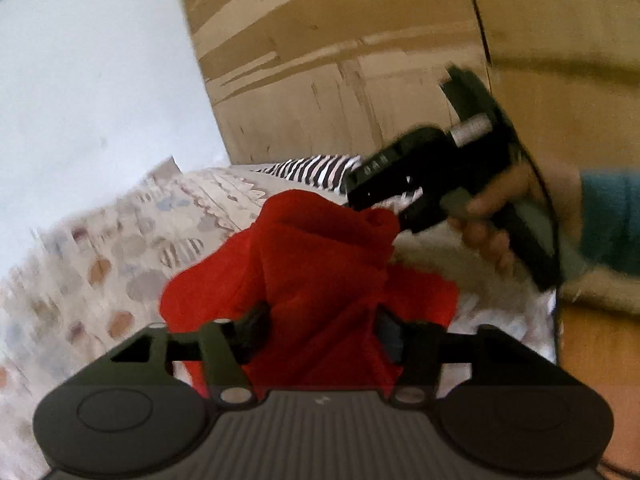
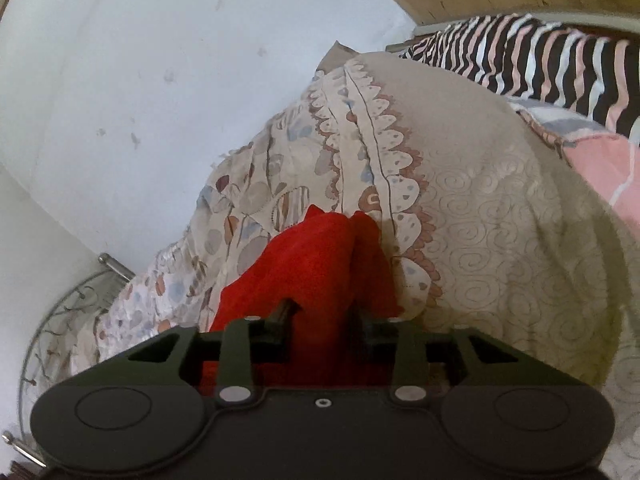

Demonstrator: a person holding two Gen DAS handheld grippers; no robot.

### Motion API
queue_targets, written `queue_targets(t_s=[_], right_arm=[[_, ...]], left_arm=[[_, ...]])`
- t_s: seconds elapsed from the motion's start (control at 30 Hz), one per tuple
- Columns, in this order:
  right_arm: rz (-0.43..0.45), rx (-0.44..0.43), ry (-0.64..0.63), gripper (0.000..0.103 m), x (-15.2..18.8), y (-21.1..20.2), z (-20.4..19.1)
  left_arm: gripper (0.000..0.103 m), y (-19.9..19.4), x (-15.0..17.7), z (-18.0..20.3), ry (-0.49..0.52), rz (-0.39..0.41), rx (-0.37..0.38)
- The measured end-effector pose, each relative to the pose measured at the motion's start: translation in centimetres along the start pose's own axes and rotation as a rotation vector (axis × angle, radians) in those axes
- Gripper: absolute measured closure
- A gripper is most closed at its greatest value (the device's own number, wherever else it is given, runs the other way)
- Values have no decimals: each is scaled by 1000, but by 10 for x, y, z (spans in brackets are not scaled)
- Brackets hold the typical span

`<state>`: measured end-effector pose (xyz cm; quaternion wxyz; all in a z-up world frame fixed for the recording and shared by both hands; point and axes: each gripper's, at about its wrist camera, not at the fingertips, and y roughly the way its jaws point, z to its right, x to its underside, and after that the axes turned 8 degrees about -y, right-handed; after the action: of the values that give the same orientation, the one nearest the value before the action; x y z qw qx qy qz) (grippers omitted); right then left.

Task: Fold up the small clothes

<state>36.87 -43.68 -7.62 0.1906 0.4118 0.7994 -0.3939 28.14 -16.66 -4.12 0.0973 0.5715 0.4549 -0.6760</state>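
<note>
No words or labels can be read anywhere; some pale marks on the right gripper [image 1: 394, 210] are too blurry to make out.

A red cloth [image 1: 312, 264] is sitting bunched up on a bed, in the middle of both views. The bed is wearing a cream bedspread [image 2: 500, 240] with swirls, leaves and a scalloped trim. Far back, a black, white and pink striped cloth [image 2: 540, 64] is lying on the bed, and a pink cloth [image 2: 600, 164] is lying to the right of it. A white wall [image 2: 160, 80] is standing on the left, and wooden panels [image 1: 340, 60] are rising behind the bed.

The left gripper [image 1: 320, 320] is pinching a wide fold of the red cloth between its fingers. The right gripper, held by a hand [image 1: 496, 220] in a blue sleeve [image 1: 612, 220], is pinching another bunch of it.

A round wire rack [image 2: 60, 320] is sitting low on the left by the wall.
</note>
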Motion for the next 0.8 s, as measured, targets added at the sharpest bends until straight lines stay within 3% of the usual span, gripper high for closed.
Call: queue_targets(t_s=[0.07,0.13,0.2,0.33,0.4,0.63,0.73,0.8], right_arm=[[9,33,-33,51,-1,-4,-10],[30,78,-93,31,-4,-11,-24],[54,97,-143,21,-9,-18,-38],[82,100,-242,7,-16,-29,-70],[91,97,-289,2,-17,-33,-86],[34,94,-373,1,-12,-21,-132],[-13,111,-400,1,-7,-9,-142],[-35,178,-454,1,3,-6,-146]], left_arm=[[30,-5,-2,-17,-122,6,65],[29,-11,-2,-31,-212,21,102],[20,-18,-2,-46,-303,36,137],[12,-36,4,-75,-508,61,162],[1,-46,8,-89,-610,72,129],[1,-54,31,-143,-1013,-32,-112],[1,-51,44,-163,-1141,-71,-165],[1,-47,47,-167,-1167,-83,-169]])
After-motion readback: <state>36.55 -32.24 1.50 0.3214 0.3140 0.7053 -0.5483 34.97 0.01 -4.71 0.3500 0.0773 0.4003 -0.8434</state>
